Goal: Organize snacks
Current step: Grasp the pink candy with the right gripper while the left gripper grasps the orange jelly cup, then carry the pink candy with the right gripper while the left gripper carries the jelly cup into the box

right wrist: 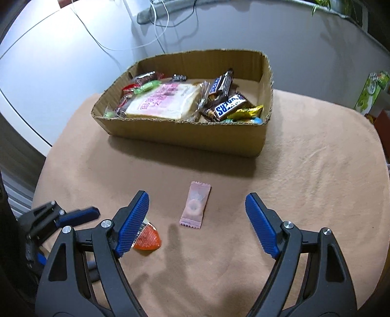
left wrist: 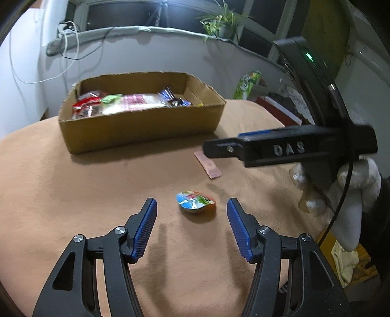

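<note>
Before the cardboard box (right wrist: 185,136), left to right: left gripper (left wrist: 192,209), fingers apart, jelly cup (left wrist: 196,202) lying between them untouched; right gripper (right wrist: 197,207), fingers apart around the pink candy packet (right wrist: 195,206). Bare tan-covered table (right wrist: 304,183) lies rightward.

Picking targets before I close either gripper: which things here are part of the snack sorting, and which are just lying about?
Job: jelly cup; pink candy packet; cardboard box of snacks; left gripper and right gripper, both open.

Lying about: potted plant; white cables; green carton.

"DAS" on right gripper (left wrist: 220,148), "ERS" on chocolate bar (right wrist: 228,107)
</note>
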A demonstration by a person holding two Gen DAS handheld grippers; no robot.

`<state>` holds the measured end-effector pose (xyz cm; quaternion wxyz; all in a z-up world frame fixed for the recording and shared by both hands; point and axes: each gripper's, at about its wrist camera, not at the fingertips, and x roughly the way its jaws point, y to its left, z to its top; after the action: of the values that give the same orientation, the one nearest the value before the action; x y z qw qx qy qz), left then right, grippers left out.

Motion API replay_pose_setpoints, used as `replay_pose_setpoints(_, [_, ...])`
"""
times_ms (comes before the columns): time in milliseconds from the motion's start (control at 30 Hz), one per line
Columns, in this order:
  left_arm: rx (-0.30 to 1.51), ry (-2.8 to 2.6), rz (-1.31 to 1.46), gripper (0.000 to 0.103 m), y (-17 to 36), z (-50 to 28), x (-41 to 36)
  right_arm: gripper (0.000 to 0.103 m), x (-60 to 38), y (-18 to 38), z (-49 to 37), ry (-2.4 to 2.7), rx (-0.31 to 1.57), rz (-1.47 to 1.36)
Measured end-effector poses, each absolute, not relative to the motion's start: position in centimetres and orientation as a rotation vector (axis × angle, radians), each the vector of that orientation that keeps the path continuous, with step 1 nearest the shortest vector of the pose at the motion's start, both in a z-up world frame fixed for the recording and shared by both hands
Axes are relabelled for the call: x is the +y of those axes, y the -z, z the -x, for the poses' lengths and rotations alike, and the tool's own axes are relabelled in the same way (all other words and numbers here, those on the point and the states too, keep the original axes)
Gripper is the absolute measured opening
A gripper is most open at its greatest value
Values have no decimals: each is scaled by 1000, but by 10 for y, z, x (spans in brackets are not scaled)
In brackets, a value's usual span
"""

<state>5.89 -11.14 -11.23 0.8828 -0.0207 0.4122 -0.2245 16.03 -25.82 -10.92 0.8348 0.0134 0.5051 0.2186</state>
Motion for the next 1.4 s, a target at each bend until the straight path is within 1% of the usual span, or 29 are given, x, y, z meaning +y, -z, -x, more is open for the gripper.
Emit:
replay_pose_setpoints(67, [864, 475, 31, 59, 116, -60, -115, 81, -254, 113, -164, -469, 1085, -23])
replay_pose_setpoints(133, [872, 475, 21, 59, 120, -63, -119, 75, -250, 117, -169, -472, 1104, -12])
replay_pose_setpoints(200, [884, 475, 13, 59, 124, -67, -122, 68, -247, 121, -172, -471, 1121, -4])
replay_pose_setpoints(333, [900, 473, 25, 59, 130, -74, -123, 66, -241, 127, -176, -462, 1136, 18])
replay_pose_setpoints(367, [903, 472, 26, 59, 131, -75, -124, 63, -240, 128, -177, -462, 1139, 23])
replay_pose_setpoints(400, [906, 473, 28, 59, 131, -76, -124, 54, -238, 130, -177, -464, 1145, 31])
replay_pose_setpoints(467, [910, 478, 28, 59, 133, -77, -125, 45, -233, 134, -177, -462, 1155, 52])
replay_pose_setpoints(533, [912, 478, 20, 53, 135, -78, -128, 44, -227, 136, -175, -449, 1140, 105])
replay_pose_setpoints(567, [915, 475, 17, 48, 136, -79, -129, 41, -225, 136, -174, -443, 1135, 126])
replay_pose_setpoints(600, [915, 474, 16, 45, 137, -80, -130, 36, -223, 136, -174, -434, 1130, 147])
replay_pose_setpoints(633, [915, 473, 15, 44, 138, -80, -130, 34, -222, 137, -173, -426, 1125, 166])
replay_pose_setpoints(667, [915, 472, 15, 43, 139, -82, -131, 29, -222, 137, -173, -424, 1123, 173])
replay_pose_setpoints(700, [915, 470, 15, 40, 139, -83, -132, 22, -222, 137, -173, -420, 1120, 176])
replay_pose_setpoints(1067, [903, 460, 21, 38, 139, -81, -129, 21, -232, 131, -168, -428, 1085, 160])
replay_pose_setpoints(1400, [864, 439, 36, 38, 124, -75, -115, 21, -252, 97, -143, -433, 998, 114])
